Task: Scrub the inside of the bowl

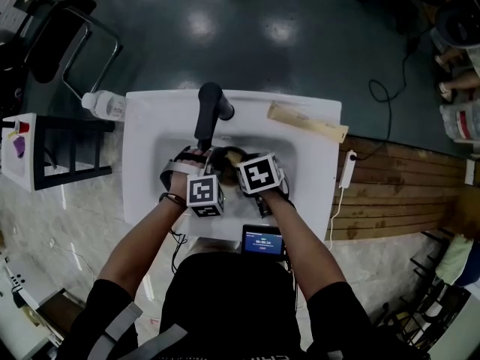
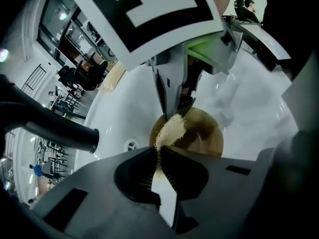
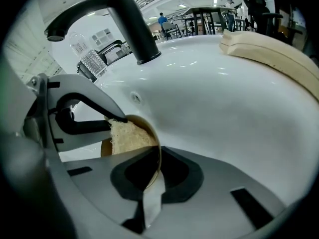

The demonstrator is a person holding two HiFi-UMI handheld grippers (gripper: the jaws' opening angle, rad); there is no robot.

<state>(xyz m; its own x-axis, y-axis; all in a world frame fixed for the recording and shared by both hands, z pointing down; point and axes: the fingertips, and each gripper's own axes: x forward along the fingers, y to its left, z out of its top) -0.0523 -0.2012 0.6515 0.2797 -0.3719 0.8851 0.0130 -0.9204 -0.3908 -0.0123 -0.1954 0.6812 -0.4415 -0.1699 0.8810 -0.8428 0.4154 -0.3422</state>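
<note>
One sink [image 1: 142, 163]; left tool [image 2: 159, 156] grips one scrubber [image 2: 171, 131], right tool [image 3: 155, 176] one bowl [image 2: 209, 136].

glossy dark floor [image 1: 300, 58], wooden decking [image 1: 405, 193], a black chair [image 1: 54, 40].

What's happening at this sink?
A person stands at a white sink with a gripper in each hand. The right gripper is clamped on the rim of a brown bowl in the basin. The left gripper grips a beige pad that sits down inside the bowl.
</note>
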